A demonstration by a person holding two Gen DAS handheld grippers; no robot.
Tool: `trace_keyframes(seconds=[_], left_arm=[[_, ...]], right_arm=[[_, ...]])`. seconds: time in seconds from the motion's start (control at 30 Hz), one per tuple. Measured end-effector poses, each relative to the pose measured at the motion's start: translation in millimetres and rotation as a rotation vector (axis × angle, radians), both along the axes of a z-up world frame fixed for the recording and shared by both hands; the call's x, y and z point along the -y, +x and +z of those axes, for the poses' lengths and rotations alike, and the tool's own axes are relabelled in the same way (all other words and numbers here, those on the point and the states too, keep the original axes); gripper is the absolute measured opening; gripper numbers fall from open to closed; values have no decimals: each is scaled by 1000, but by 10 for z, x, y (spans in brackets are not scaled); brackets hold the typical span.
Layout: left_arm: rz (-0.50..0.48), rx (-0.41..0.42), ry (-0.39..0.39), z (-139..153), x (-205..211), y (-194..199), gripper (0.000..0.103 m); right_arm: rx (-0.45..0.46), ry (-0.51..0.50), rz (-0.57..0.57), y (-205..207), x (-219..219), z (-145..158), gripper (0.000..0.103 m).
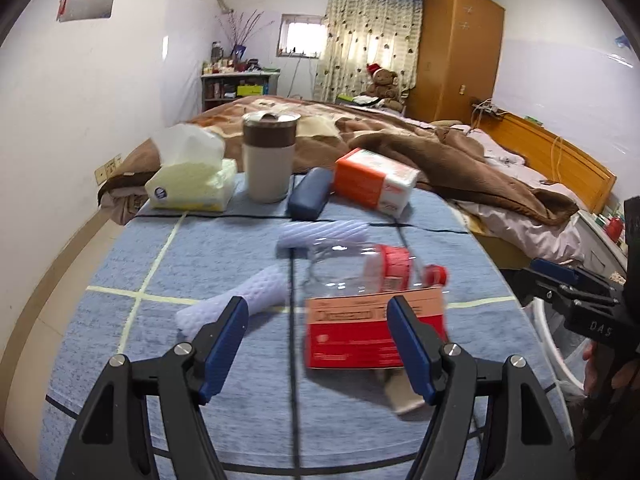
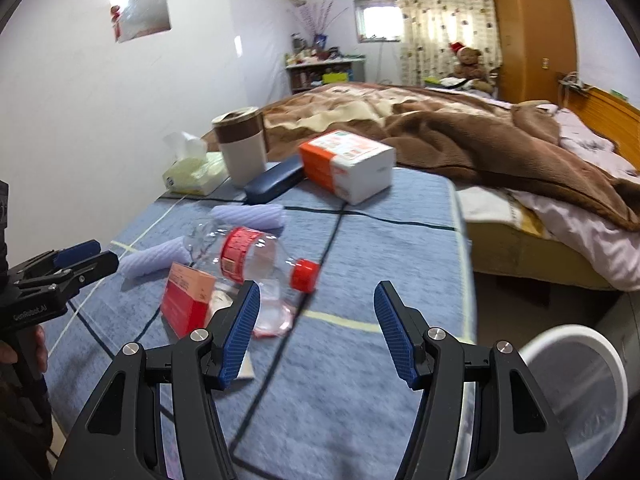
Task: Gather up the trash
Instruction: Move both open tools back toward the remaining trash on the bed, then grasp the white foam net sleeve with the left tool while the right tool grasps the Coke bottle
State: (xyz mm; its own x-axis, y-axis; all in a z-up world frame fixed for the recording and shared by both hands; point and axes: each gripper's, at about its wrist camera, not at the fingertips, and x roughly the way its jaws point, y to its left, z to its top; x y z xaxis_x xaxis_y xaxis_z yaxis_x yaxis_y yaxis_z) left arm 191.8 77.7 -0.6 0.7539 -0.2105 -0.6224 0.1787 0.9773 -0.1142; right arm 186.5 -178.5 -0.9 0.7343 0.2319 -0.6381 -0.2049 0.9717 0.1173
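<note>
Two foam sleeves (image 1: 324,234), one bottle (image 2: 256,264), perhaps three boxes (image 1: 374,332), one cup (image 1: 269,156).

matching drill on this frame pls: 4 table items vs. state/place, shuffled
Items:
1. clear plastic bottle with red cap
2. beige cylindrical bin with brown band
3. dark blue oblong case
4. red and orange flat carton

States:
A. standing upright at the table's far edge
B. lying on its side mid-table
C. nearest the left claw, in front of the bottle
D. lying between the bin and the orange and white box

Pairs: 1-B, 2-A, 3-D, 4-C
</note>
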Motion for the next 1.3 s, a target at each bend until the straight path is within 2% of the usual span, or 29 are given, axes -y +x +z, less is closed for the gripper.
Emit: trace_keyframes(seconds=[0.17, 0.33, 0.43, 0.63, 0.83, 0.87, 0.97, 1.17, 1.3], left_arm=[[28, -33, 19, -104, -174, 168, 74], [10, -67, 91, -229, -244, 373, 74], [-9, -104, 109, -324, -292, 496, 74], [-4, -163, 124, -530, -432, 723, 74], [-26, -202, 131, -641, -508, 847, 74], [-33, -194, 148, -640, -492, 857, 74], [-43, -191, 191, -661, -458, 913, 74], [-40, -221, 152, -702, -533, 1022, 74], [-30, -228, 164, -724, -548, 1075, 74]], right_arm=[[-35, 0, 49, 227, -159, -36, 61], [-56, -39, 121, 437, -343, -74, 61], [-77, -52, 159, 579, -437, -103, 61], [-140, -6, 252, 806, -536, -173, 62], [-209, -70, 385, 969, -751, -275, 64], [-214, -80, 398, 988, -774, -280, 68], [-230, -112, 434, 1045, -853, -303, 70], [-288, -189, 521, 1151, -1001, -362, 75], [-292, -253, 545, 1180, -1082, -368, 75]])
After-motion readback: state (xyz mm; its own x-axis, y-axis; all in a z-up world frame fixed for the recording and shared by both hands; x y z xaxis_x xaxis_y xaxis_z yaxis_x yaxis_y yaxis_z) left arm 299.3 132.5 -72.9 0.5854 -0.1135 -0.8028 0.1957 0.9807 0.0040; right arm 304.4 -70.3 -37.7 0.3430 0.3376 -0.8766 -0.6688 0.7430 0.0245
